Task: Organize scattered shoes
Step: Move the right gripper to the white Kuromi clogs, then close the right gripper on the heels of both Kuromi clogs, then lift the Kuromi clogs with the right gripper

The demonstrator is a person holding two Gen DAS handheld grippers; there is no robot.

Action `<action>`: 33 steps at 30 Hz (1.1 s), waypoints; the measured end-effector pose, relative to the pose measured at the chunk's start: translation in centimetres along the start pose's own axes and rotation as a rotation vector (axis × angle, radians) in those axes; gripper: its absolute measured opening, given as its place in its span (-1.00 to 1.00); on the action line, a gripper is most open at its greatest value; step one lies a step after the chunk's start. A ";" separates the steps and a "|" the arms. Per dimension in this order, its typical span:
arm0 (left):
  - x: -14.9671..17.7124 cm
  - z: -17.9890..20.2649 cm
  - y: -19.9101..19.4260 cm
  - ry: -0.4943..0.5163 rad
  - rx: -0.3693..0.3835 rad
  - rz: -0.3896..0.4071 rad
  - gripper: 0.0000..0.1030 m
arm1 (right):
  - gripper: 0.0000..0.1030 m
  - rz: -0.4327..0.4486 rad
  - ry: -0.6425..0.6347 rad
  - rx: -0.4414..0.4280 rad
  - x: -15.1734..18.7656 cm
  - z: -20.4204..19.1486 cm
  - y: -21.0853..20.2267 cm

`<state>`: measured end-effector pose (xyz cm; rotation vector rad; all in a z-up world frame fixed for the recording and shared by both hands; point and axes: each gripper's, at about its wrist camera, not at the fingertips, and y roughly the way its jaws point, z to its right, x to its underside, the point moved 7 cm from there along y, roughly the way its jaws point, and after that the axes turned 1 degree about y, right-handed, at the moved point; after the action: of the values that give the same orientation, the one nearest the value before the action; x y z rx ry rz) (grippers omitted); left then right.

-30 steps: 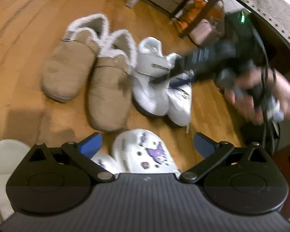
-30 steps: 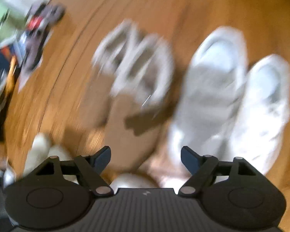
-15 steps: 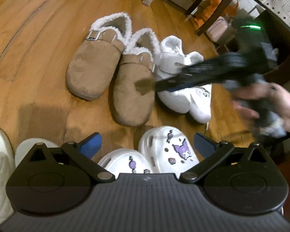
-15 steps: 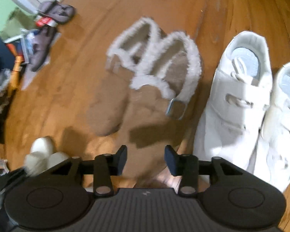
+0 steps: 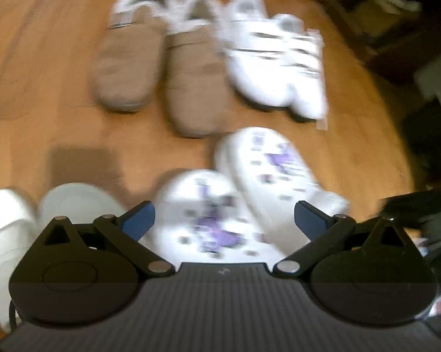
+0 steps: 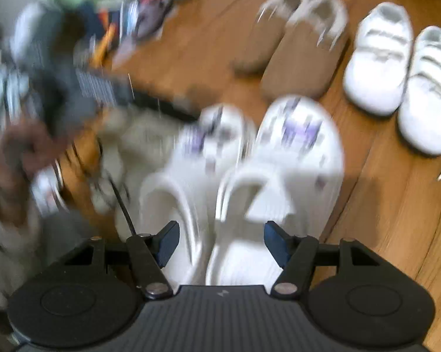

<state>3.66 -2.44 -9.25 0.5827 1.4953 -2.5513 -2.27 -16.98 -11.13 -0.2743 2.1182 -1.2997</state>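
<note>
I have the right tool (image 6: pixel 222 243) just above the heel straps of the two white clogs (image 6: pixel 250 170) with purple charms; its jaws are opening, with nothing pressed between the pads, though the strap of the right-hand clog sits right ahead of the gap. My left tool (image 5: pixel 223 220) is released too, jaws spread wide, hanging over the toes of the same clogs (image 5: pixel 244 193) from the other side, gripping nothing.

Beyond the clogs, well ahead of the right tool, the tan fleece-lined slippers (image 6: pixel 296 47) stand paired, and to their right the white strap sneakers (image 6: pixel 402 70) stand paired as well. The clogs look like the pair still to be squared up: their toes splay apart on the wooden floor (image 6: pixel 390 205). To the left of my left tool lie two pale slippers (image 5: pixel 44 214), partly cut off.

My worries from here: both views are smeared, so I could misjudge where the strap is and close on air or nip both clogs at once. The two tools are near each other over the same pair, and could knock together. A soft strap may fold under the pads and let the clog swing or drop onto its mate.
</note>
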 end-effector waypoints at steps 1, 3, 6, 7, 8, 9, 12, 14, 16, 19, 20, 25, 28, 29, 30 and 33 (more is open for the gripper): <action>0.0 0.7 -0.2 0.011 0.036 0.002 1.00 | 0.39 0.041 -0.020 0.018 0.0 -0.4 0.2; 0.0 1.8 -0.4 0.015 0.099 0.007 1.00 | 0.58 0.115 -0.091 0.082 -0.3 -1.1 0.5; -0.1 3.0 -0.3 0.012 0.128 0.010 1.00 | 0.64 0.175 -0.224 0.199 -0.9 -2.3 1.7; 0.0 3.1 -0.3 0.009 0.120 0.006 1.00 | 0.64 0.172 -0.266 0.217 -0.9 -2.6 2.3; 0.0 3.1 0.0 0.005 0.105 -0.004 1.00 | 0.64 0.169 -0.280 0.224 -0.8 -2.6 2.5; 0.1 3.1 0.3 0.004 0.101 -0.010 1.00 | 0.66 0.180 -0.296 0.252 -1.1 -2.6 3.0; 0.6 3.0 1.3 -0.001 0.064 -0.049 1.00 | 0.70 0.222 -0.299 0.285 -1.2 -2.7 3.3; 0.9 2.8 1.6 0.003 0.029 -0.070 1.00 | 0.76 0.224 -0.294 0.290 -1.3 -3.0 3.9; 1.1 2.6 1.8 0.006 -0.007 -0.077 1.00 | 0.77 0.240 -0.278 0.355 -1.5 -2.8 4.6; 1.1 2.3 1.8 0.001 -0.039 -0.074 1.00 | 0.78 0.260 -0.262 0.381 -1.5 -2.5 5.0; 1.0 2.0 1.8 -0.012 -0.054 -0.069 1.00 | 0.76 0.259 -0.264 0.385 -1.5 -2.5 5.1; 0.7 0.5 1.3 -0.075 -0.061 -0.047 1.00 | -0.27 0.233 -0.243 0.357 -1.3 -2.5 4.1; 0.5 -0.1 1.0 -0.104 -0.062 -0.033 1.00 | -0.31 0.231 -0.249 0.352 -1.1 -2.2 3.7; 0.4 -0.3 0.9 -0.112 -0.060 -0.027 1.00 | -0.34 0.229 -0.248 0.349 -1.1 -2.2 3.5; 0.4 -0.4 0.8 -0.121 -0.052 -0.021 1.00 | -0.41 0.223 -0.242 0.339 -1.0 -2.0 3.1; 0.3 -0.3 0.6 -0.124 -0.033 -0.011 1.00 | -0.48 0.214 -0.251 0.327 -0.8 -1.8 2.2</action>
<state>3.64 -2.49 -9.95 0.4053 1.5001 -2.5144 -2.37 -14.23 -12.10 -0.0643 1.6485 -1.3783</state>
